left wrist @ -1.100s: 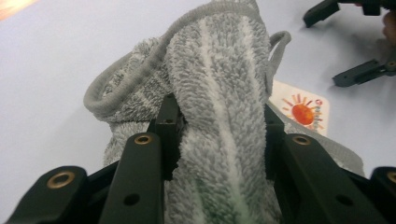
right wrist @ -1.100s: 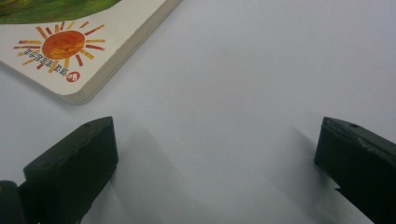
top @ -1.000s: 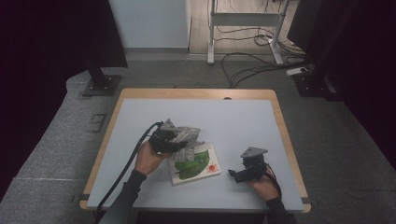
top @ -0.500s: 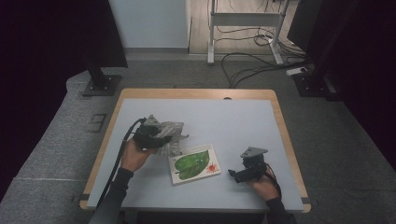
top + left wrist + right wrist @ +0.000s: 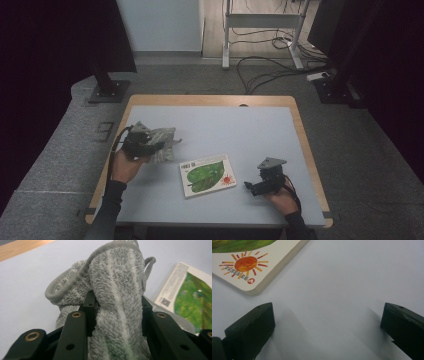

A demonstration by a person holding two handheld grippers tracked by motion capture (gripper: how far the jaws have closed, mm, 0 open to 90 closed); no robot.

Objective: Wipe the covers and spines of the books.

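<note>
Left gripper (image 5: pixel 150 146) is clamped on the grey towel (image 5: pixel 162 142), seen up close in the left gripper view (image 5: pixel 117 300): jaws nearly closed, a thick fold of terry bunched between them, the rest of the cloth spilling forward and hanging loose. In the high view the towel sits at the table's (image 5: pixel 240 125) left side, just off the left edge of the book (image 5: pixel 207 175), not touching it.

Right gripper (image 5: pixel 257 186) rests low near the table's right front, jaws wide apart, nothing between them. Its own view shows bare tabletop between the jaws (image 5: pixel 327 322) and the book corner (image 5: pixel 252 272) with the sun print just ahead and to the left.

Risks from here:
- Grip is on a soft bunched fold, not a hem. Terry compresses and creeps, so a quick swing could pull the fold out and drop the towel
- Loose tail hangs below the jaws. If it drags over the table toward the book, it can catch the book's edge and skew or shove it
- Can't tell how many layers are pinched; if just the outer one, the towel may unroll and fall open mid-carry
- Right jaws lie close to the book corner; any forward nudge would bump it

Judgement: the towel hold is adequate for a slow move, marginal for anything fast
</note>
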